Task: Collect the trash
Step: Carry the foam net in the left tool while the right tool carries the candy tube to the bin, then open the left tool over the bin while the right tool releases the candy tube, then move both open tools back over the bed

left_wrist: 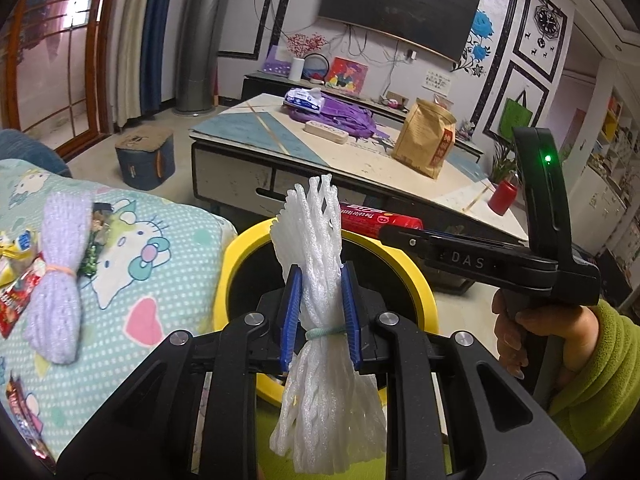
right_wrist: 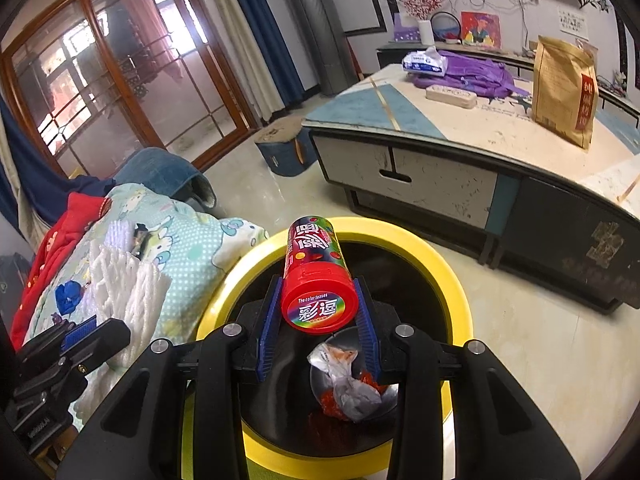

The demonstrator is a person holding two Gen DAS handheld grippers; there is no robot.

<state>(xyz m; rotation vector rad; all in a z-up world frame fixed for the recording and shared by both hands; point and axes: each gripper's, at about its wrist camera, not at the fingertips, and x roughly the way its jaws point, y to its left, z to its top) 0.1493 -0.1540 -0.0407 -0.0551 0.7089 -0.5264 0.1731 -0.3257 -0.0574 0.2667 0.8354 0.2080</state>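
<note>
My left gripper [left_wrist: 320, 276] is shut on a white foam net sleeve [left_wrist: 320, 248] tied with a green band, held upright over the yellow-rimmed trash bin [left_wrist: 236, 252]. My right gripper [right_wrist: 320, 280] is shut on a red candy can [right_wrist: 316, 272], its lid toward the camera, above the same trash bin [right_wrist: 452, 276]. Crumpled wrappers [right_wrist: 348, 380] lie inside the bin. In the left wrist view the right gripper [left_wrist: 384, 228] reaches in from the right with the red can [left_wrist: 380, 220]. The foam net [right_wrist: 128, 284] and the left gripper [right_wrist: 80, 332] show at the left of the right wrist view.
A cartoon-print blanket [left_wrist: 152, 280] at the left carries a purple foam net [left_wrist: 60, 280] and snack wrappers [left_wrist: 16, 292]. A low table [right_wrist: 460, 128] behind the bin holds a brown paper bag [right_wrist: 564, 92], purple cloth and tissues. A blue stool [left_wrist: 146, 156] stands on the floor.
</note>
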